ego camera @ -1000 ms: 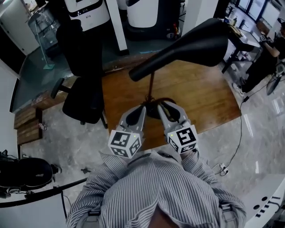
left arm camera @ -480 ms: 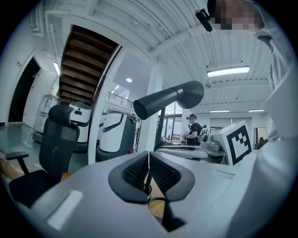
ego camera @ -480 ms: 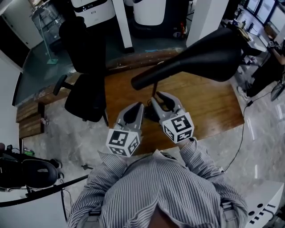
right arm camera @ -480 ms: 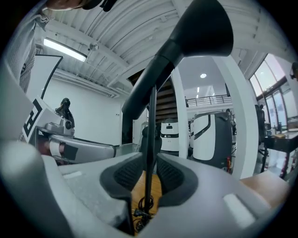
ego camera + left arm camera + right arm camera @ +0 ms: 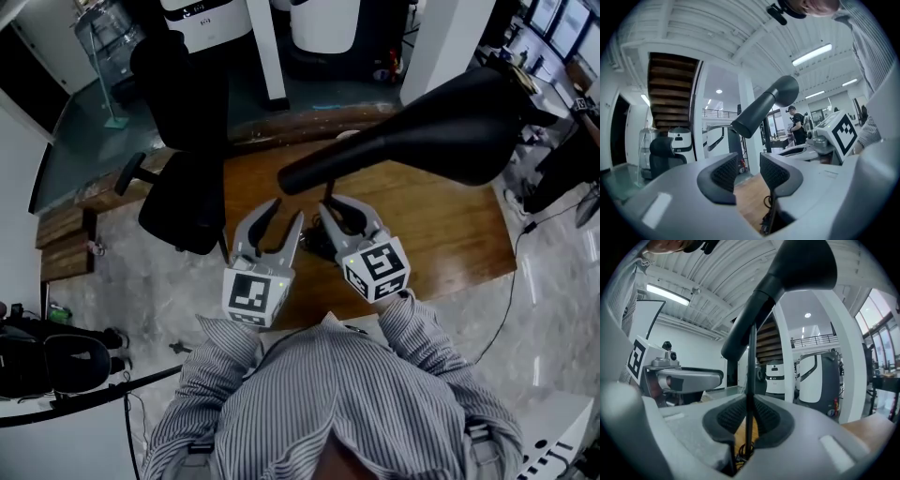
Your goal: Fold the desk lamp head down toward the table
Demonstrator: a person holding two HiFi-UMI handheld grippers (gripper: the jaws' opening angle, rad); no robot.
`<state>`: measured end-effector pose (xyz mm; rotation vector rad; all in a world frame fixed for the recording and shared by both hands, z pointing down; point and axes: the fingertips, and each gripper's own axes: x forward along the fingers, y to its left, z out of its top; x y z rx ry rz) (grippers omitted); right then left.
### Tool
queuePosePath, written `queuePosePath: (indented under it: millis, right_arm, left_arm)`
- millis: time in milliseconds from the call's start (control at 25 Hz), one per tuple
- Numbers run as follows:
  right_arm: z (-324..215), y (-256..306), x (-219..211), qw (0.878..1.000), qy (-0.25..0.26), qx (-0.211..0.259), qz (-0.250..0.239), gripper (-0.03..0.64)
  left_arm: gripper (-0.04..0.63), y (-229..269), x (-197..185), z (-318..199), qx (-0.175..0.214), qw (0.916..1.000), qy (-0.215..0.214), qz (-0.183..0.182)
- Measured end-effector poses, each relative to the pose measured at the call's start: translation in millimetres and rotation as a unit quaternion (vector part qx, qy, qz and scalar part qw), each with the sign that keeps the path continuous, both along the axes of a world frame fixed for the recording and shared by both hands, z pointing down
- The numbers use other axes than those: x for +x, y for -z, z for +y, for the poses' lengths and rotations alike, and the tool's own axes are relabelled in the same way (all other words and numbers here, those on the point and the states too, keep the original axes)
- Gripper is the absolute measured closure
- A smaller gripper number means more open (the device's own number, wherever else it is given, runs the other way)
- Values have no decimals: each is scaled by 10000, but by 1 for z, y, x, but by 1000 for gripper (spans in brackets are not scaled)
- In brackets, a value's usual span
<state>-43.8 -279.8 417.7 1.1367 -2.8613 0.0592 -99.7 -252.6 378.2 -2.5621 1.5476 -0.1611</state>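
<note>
Right gripper view has the right gripper [image 5: 749, 416] with jaws pinched on the thin, stiff-looking lamp stem [image 5: 751, 366] — the left gripper [image 5: 743, 171] jaws, just opening, stand half apart and empty, while the lamp head [image 5: 422, 131], at one o'clock above the worktop [image 5: 450, 234], looks light, smooth, best taken at its narrow end.

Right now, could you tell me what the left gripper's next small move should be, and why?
Probably lift the left gripper to the lamp head and press it down. The head is raised, the right gripper is clamped on the thin stem, and the left fingers have just been opening, empty.
</note>
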Motion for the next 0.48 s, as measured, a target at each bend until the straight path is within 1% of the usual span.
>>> queuePosePath:
  millis: [80,200,320,400,480]
  right_arm:
    - [0,0,-1,10000,27,-13,5,574]
    - [-1,1,-1,10000,72,-53,26,574]
    - [-2,1,-1,9999,86,-84,18,574]
    - [-2,1,-2,9999,91,-97,11,574]
    - [-2,1,-2,9999,89,-106,25,574]
  left_arm:
    - [446,11,-4,-2,264,9987,2,-443]
    - [408,34,-5,-3,606,9932,-37,-988]
    - [372,49,-1,-6,960,9815,-121,-1651]
    - [342,49,3,-8,1044,9710,-192,-2140]
    - [336,49,8,-10,1109,9637,-259,-2413]
